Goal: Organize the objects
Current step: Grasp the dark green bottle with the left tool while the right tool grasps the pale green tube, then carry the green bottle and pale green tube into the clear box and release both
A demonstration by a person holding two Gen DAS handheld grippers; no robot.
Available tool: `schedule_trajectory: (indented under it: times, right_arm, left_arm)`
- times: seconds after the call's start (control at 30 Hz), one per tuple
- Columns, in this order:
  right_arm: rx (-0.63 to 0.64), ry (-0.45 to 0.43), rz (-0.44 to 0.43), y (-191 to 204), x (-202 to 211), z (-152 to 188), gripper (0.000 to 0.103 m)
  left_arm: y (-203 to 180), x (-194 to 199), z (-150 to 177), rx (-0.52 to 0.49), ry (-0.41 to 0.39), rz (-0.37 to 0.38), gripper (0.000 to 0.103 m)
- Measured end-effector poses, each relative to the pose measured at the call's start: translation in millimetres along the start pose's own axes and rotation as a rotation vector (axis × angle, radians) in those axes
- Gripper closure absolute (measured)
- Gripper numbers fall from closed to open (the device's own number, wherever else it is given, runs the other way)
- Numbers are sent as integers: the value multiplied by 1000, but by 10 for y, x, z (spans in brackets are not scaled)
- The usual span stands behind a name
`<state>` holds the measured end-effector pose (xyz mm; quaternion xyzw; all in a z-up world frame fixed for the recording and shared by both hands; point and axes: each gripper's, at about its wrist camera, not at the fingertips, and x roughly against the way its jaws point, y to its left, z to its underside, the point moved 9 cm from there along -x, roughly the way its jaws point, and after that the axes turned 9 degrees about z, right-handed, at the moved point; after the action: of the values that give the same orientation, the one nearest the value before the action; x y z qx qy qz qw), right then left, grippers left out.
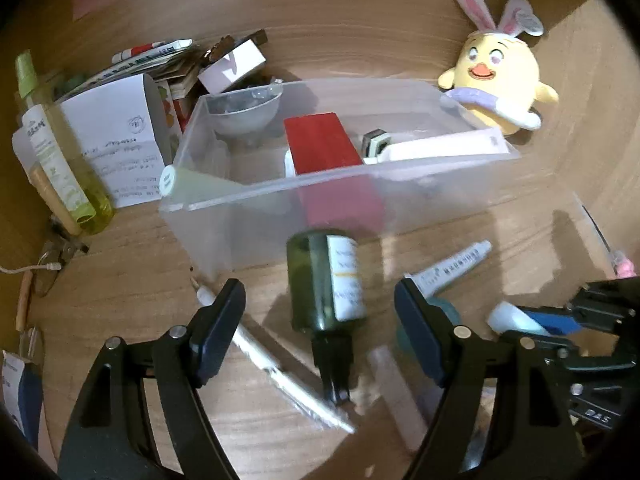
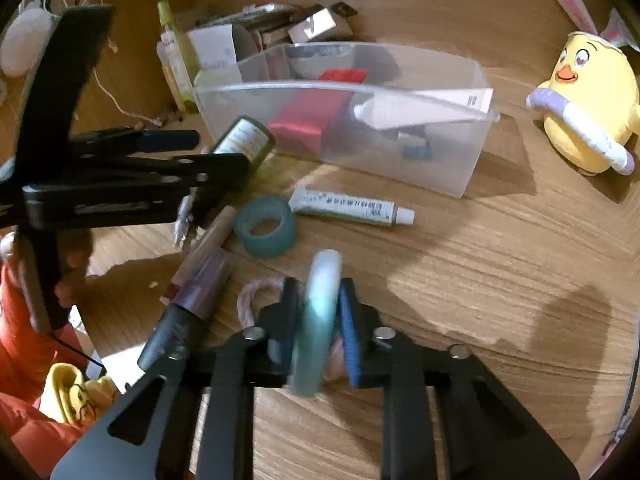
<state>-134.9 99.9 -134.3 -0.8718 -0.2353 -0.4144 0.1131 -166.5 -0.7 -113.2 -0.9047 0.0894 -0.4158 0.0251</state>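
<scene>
A cluttered home desk: a plush chick at upper right, toiletry bottles at left, on a wooden worktop.

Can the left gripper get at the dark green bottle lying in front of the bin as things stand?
Probably yes. The left gripper is open, with the dark green bottle lying between its fingers. Nothing covers the bottle; a pen lies just beside it.
</scene>
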Motion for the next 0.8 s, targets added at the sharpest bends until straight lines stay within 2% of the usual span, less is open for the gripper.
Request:
schedule_trajectory:
  times: [0.2, 0.47, 0.8]
  right_arm:
    - [-51, -49, 19, -167, 139, -115, 89]
    - [-100, -132, 48, -374, 356, -404, 89]
    - [-114, -239, 69, -463, 554, -919, 89]
  left_arm:
    - [-33, -129, -10, 8, 23, 24, 61]
    - [-66, 76, -54, 12, -43, 29, 62]
    - [-121, 649, -368, 2, -205, 38, 62]
